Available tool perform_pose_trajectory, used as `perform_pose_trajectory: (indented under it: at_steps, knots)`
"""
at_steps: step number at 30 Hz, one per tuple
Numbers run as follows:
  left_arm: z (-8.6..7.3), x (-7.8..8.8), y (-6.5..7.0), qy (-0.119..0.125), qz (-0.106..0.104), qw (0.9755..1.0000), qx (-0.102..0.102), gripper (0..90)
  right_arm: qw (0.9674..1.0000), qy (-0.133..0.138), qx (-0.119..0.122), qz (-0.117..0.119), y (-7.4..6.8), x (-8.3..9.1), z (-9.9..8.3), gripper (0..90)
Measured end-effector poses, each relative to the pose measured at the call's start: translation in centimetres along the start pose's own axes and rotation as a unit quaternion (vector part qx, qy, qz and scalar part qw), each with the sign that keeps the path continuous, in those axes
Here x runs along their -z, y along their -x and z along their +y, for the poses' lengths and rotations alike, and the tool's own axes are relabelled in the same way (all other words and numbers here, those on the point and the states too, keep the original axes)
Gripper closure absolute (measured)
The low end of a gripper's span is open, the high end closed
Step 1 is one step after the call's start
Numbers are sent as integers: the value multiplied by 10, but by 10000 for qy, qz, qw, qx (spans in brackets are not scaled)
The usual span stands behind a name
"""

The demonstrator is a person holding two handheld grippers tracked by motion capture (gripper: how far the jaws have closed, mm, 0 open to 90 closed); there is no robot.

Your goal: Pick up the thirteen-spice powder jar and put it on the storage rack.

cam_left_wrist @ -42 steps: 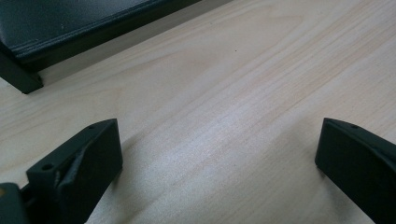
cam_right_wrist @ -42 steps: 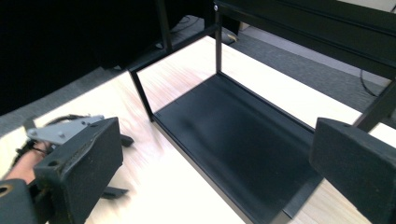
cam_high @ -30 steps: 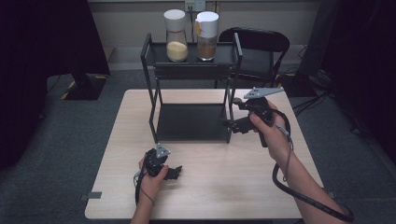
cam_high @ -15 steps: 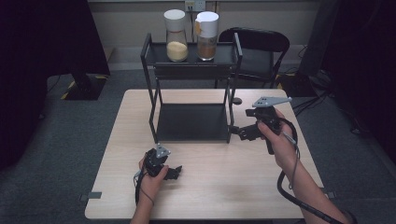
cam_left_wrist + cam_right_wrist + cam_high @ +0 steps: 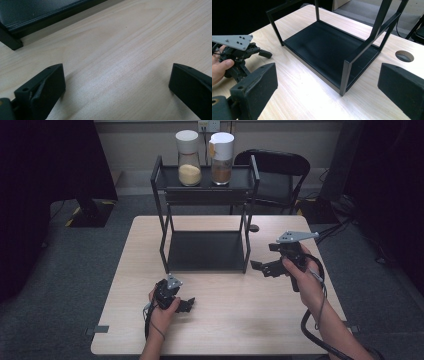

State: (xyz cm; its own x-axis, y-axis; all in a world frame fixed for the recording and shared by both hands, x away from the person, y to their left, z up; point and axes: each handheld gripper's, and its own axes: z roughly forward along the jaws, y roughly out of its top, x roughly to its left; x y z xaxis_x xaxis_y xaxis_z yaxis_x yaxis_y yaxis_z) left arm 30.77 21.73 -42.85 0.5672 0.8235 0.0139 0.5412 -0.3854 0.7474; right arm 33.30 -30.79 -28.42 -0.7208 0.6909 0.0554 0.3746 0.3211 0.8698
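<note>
The right gripper (image 5: 264, 266) hangs above the table (image 5: 280, 320) at about three o'clock from the black rack (image 5: 206, 251), just off its front right post, with its jaws spread wide and nothing between them. The left gripper (image 5: 181, 304) rests low on the tabletop at about six o'clock from the rack, jaws likewise wide apart and empty. Two jars (image 5: 206, 157) stand side by side on the rack's top shelf, at twelve o'clock.
</note>
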Motion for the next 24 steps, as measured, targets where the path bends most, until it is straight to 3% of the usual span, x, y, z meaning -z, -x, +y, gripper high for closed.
perform_pose_trajectory:
  at_steps: [24]
  knots:
    - [0,0,0,12,2,10000,12,0,9999,-119,-106,-44,11,0,-40,17]
